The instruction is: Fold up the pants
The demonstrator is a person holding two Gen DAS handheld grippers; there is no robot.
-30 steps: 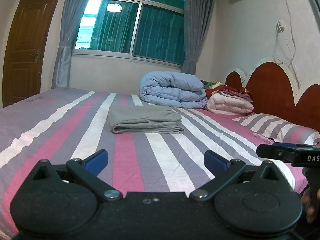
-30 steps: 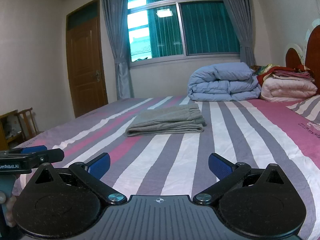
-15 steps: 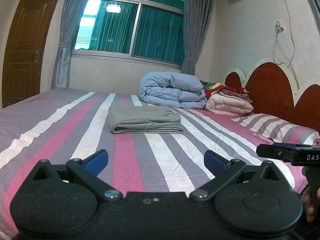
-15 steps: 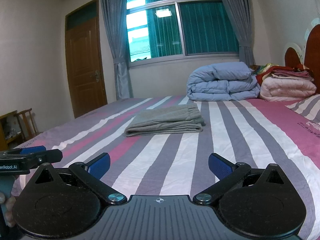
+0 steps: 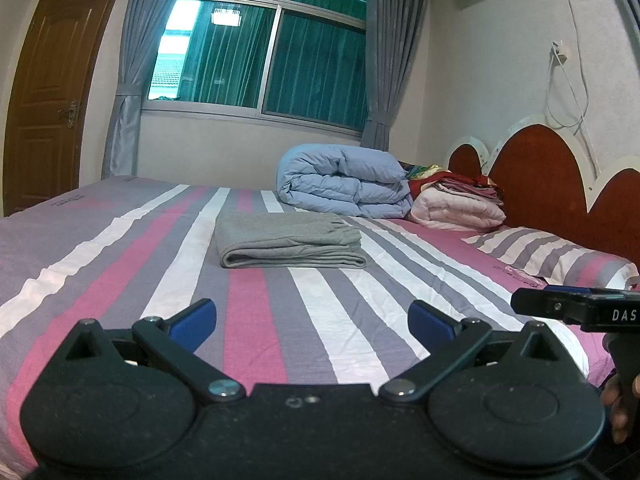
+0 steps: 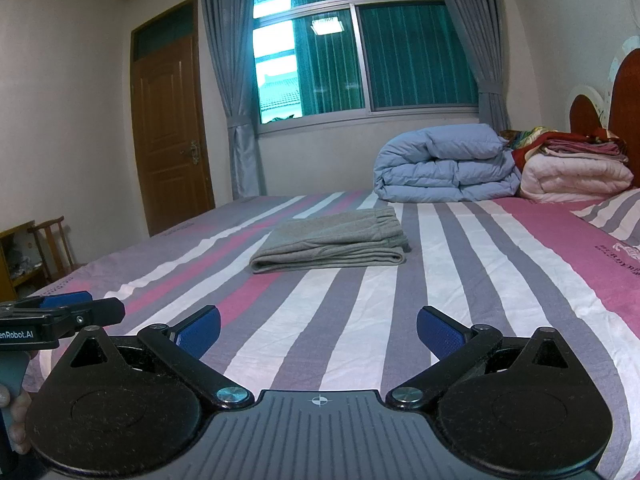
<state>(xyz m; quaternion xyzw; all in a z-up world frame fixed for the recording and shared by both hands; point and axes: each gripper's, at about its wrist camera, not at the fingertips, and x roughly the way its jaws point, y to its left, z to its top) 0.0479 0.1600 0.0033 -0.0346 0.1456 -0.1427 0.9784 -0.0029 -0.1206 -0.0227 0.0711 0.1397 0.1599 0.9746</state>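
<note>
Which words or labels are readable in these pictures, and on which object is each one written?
"DAS", cut off by the picture edge: on the right gripper, seen in the left wrist view.
"enRobot.AI", start cut off: on the left gripper, seen in the right wrist view.
Print on the bedsheet and on the pillow: too blurred to read.

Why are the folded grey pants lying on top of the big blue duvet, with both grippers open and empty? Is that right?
Not quite. The folded grey pants lie on the striped bedsheet, in front of the rolled blue duvet, as the right wrist view shows. Both the left gripper and right gripper are open and empty.
</note>
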